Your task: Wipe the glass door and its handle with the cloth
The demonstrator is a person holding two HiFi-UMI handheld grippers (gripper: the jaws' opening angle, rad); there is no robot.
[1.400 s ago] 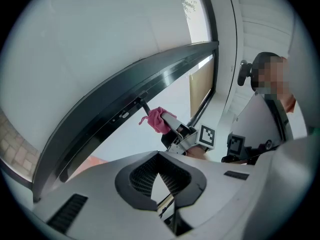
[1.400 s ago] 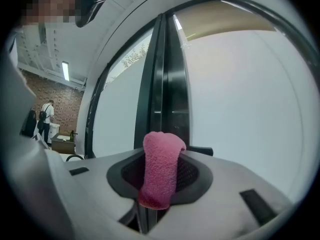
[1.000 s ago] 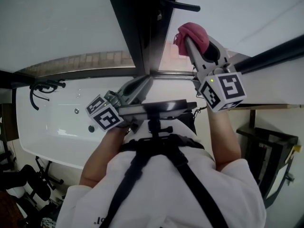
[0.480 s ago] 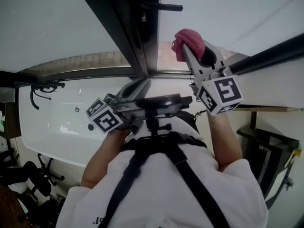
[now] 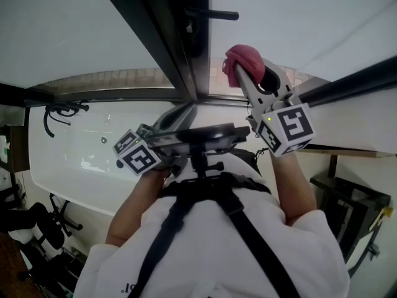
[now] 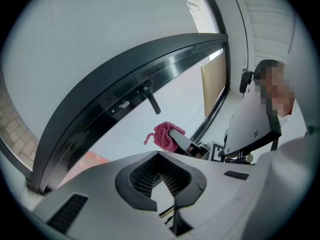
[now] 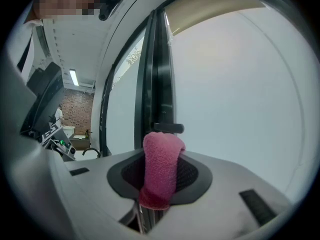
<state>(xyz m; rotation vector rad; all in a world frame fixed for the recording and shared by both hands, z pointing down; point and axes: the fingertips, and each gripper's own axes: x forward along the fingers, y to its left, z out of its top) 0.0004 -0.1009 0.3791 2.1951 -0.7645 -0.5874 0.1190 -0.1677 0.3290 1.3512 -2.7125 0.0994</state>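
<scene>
Evidently poised to wipe, the right gripper (image 5: pixel 239 68) clamps the pink cloth (image 5: pixel 245 57) just at 6 o'clock of the black handle (image 5: pixel 214 13) on the glass door (image 5: pixel 298 17), while the left gripper (image 5: pixel 178 114), apparently closed empty, waits clear at 8 o'clock.

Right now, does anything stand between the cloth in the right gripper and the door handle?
Nothing visible does. The pink cloth, clamped in the right gripper, sits just short of the black handle with only open space between them. The left gripper hangs lower, out of the path.
</scene>
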